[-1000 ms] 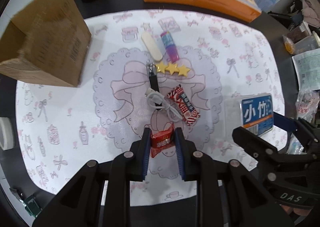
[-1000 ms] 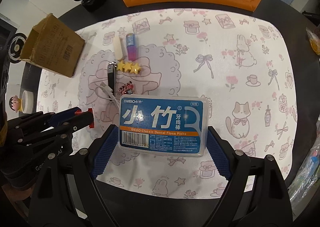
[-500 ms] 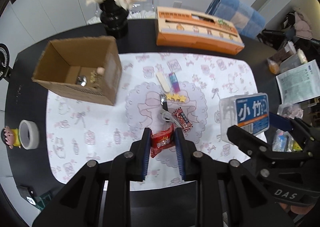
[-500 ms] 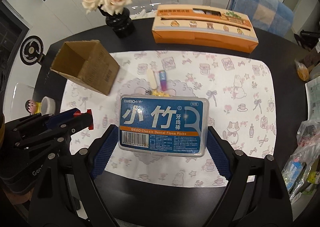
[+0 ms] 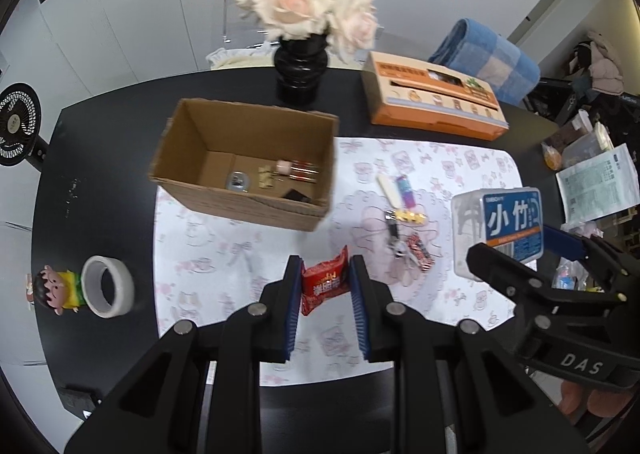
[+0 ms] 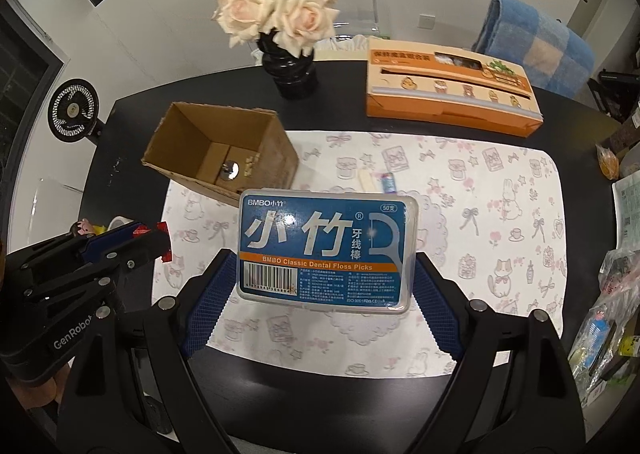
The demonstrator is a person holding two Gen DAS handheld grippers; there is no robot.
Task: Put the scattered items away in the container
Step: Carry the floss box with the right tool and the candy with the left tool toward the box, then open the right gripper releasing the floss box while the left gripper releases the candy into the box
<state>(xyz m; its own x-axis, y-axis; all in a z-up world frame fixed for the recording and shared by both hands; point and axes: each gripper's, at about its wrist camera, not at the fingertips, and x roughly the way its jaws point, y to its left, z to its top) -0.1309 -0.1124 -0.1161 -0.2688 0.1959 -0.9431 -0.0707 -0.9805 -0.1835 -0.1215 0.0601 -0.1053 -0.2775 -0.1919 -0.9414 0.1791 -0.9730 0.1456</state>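
My left gripper (image 5: 325,286) is shut on a small red snack packet (image 5: 325,284), held high above the patterned mat (image 5: 224,250). My right gripper (image 6: 320,278) is shut on a clear box of dental floss picks (image 6: 326,250) with a blue label, also lifted; the floss box (image 5: 498,230) shows at the right of the left wrist view. The open cardboard box (image 5: 248,170) stands at the mat's far left with several small items inside. On the mat lie a white stick (image 5: 387,189), a purple tube (image 5: 405,190), gold stars (image 5: 411,217), a black clip with white cable (image 5: 394,238) and a striped packet (image 5: 420,250).
A black vase of pale roses (image 5: 302,70) stands behind the cardboard box. An orange carton (image 5: 436,102) lies at the back right. A tape roll (image 5: 108,286) and a small figurine (image 5: 56,288) sit left of the mat. Papers and bags (image 5: 596,182) crowd the right edge.
Both grippers have risen and pulled back with their loads, so the table looks smaller and the inside of the cardboard box, the vase and the tape roll have come into view.
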